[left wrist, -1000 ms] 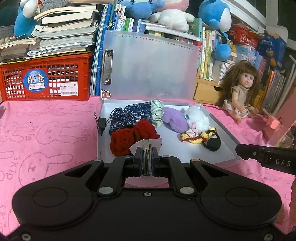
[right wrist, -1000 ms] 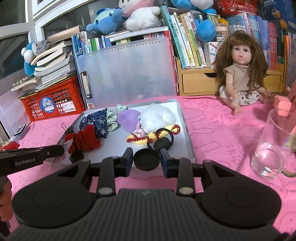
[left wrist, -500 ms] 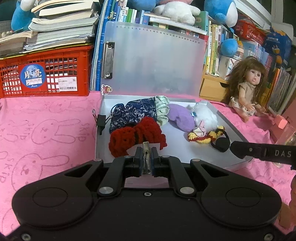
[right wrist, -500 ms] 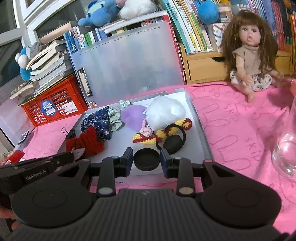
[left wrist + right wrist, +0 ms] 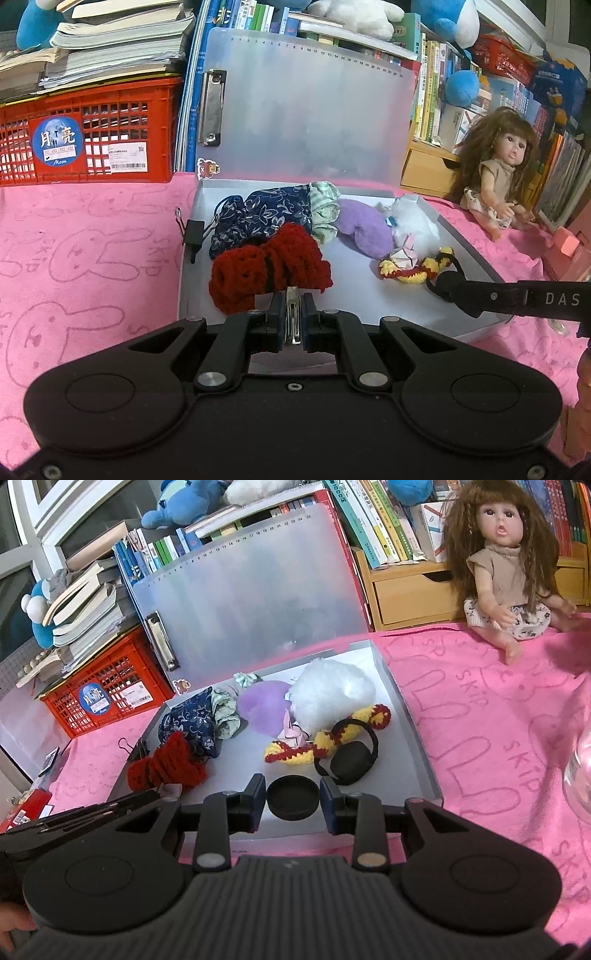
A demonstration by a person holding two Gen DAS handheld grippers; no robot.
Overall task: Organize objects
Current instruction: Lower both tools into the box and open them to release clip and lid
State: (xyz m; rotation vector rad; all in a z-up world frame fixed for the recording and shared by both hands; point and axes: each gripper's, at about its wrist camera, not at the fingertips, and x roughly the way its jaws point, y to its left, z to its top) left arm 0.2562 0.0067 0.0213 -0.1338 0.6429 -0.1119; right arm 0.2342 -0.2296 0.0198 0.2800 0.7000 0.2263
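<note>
Item: your left gripper (image 5: 293, 319) stayed clenched on a red crocheted bow's metal clip (image 5: 293, 314); your right gripper (image 5: 292, 800) stayed grasping a round black lid (image 5: 292, 799). Both had edged nearer the open grey plastic case (image 5: 413, 731). Placement judged imminent.

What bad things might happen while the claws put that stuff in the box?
The right claw pinches a round black lid only by its edges, so it might slip out. The left claw holds a thin metal clip close to the red knitted bow, and it may snag the yarn. The glass at the right might get bumped.
</note>
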